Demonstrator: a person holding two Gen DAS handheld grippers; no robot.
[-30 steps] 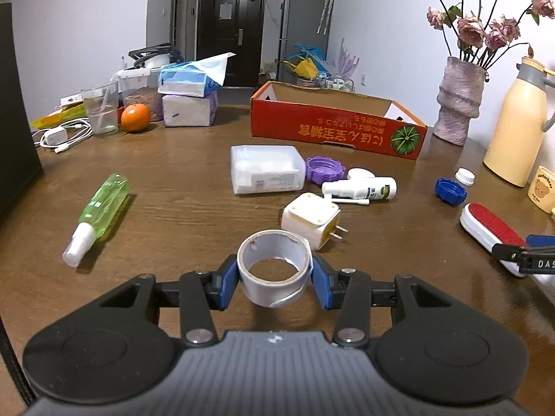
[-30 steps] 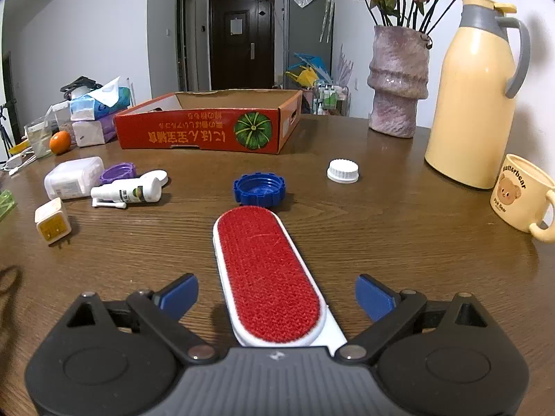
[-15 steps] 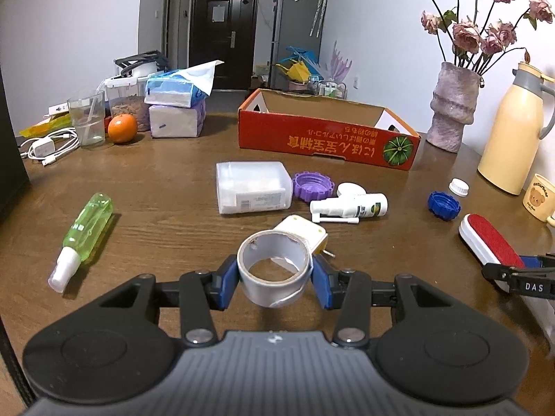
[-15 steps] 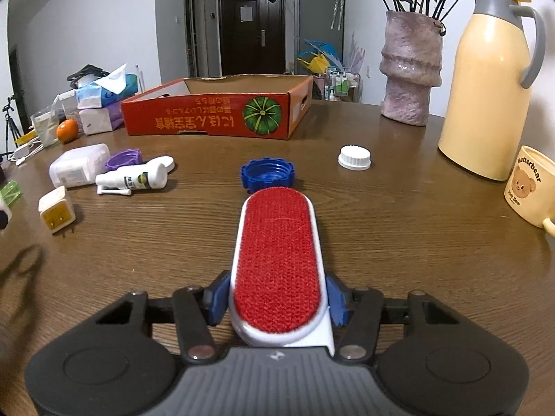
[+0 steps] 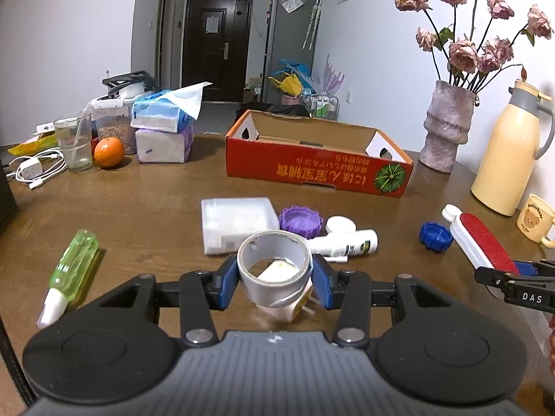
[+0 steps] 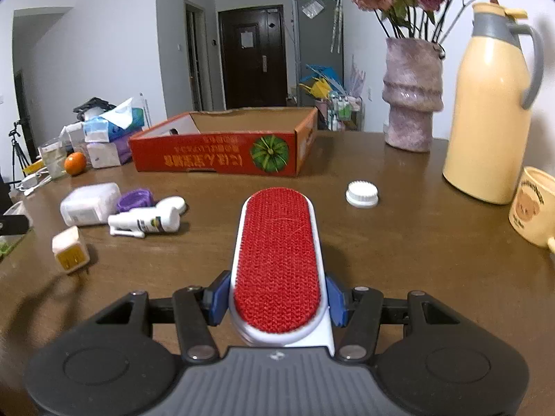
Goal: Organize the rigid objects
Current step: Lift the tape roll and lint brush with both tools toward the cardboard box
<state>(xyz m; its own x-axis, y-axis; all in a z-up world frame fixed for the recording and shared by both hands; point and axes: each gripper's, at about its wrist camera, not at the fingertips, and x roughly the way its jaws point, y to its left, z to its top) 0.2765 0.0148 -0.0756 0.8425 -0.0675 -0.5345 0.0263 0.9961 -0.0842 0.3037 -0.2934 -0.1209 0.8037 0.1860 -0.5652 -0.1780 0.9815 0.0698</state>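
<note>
Low centre of the left view, the left gripper (image 5: 274, 279) clamps a grey tape roll (image 5: 274, 266). The right gripper (image 6: 277, 300), lettered "DAS", pinches a red lint brush (image 6: 277, 260). Beyond sits a red cardboard box (image 5: 314, 168) with upside-down yellow characters on the brown wooden table (image 5: 145, 208); a dark door (image 5: 215, 43) stands behind.

Cardboard box (image 5: 317, 164) at table (image 5: 145, 208) rear; vase (image 5: 445, 124) & thermos (image 5: 510, 159) to its right, tissue packs (image 5: 163, 128) left.

The wooden tabletop (image 5: 145, 194) carries a red box (image 5: 312, 170), vase (image 5: 445, 128), jug (image 5: 510, 159), mug (image 5: 534, 218), orange (image 5: 109, 152) and green bottle (image 5: 71, 267).
</note>
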